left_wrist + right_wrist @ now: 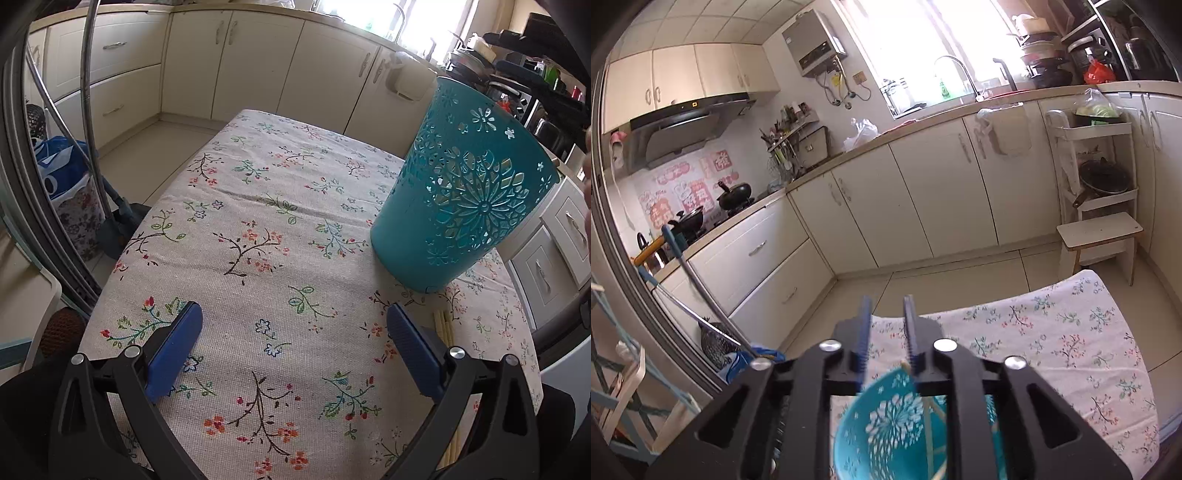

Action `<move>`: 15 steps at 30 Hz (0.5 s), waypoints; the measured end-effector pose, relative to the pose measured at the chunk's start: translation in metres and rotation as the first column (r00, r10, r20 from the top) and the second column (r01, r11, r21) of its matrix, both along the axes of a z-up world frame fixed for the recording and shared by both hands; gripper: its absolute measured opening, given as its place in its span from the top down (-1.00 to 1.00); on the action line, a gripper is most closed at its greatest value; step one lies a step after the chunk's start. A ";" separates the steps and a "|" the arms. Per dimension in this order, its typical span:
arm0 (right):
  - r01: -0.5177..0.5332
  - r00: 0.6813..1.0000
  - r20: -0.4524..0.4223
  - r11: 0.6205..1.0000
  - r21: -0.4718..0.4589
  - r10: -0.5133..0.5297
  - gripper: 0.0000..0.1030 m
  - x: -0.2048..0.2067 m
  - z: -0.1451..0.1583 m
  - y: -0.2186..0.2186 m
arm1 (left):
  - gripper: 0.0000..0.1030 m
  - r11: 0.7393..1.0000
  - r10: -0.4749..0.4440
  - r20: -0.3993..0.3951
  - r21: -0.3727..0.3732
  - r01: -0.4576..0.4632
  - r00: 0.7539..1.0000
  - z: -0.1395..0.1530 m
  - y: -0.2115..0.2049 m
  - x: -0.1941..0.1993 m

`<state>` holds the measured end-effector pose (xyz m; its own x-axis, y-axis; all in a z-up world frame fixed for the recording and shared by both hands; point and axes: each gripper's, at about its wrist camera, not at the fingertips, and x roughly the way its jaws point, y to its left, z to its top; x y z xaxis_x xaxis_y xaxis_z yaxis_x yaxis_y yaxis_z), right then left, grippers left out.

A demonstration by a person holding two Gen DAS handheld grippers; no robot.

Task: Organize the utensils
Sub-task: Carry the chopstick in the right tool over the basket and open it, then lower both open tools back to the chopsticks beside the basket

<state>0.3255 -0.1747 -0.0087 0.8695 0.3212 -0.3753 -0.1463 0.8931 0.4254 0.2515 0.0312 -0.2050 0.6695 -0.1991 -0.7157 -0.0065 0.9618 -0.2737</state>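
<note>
A teal cut-out utensil holder (465,192) stands on the floral tablecloth (258,236) at the right. My left gripper (293,332) is open and empty, low over the cloth, to the left of the holder. Several pale chopsticks (445,328) lie on the cloth just past its right finger. In the right wrist view my right gripper (887,314) hangs above the holder (886,424), jaws a small gap apart with nothing between them. Chopsticks (929,432) stand inside the holder, one tip beside the right finger.
Cream kitchen cabinets (229,62) line the far walls. A blue bag and mop handles (85,110) stand left of the table. A white stool (1100,236) and shelf rack (1097,162) stand beyond the table's far edge. A hand edge shows at far right (587,184).
</note>
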 end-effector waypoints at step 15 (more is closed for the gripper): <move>0.003 0.964 -0.262 0.984 -0.177 -0.050 -0.36 -0.181 -0.103 -0.028 | -0.85 0.999 0.009 0.023 0.042 -0.010 1.000 0.015 -0.009 -0.044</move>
<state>0.1442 -0.2027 -0.1120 0.7389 0.2090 -0.6405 -0.0248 0.9584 0.2842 0.2080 0.0218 -0.1898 0.6877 -0.1628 -0.7075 -0.0101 0.9723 -0.2336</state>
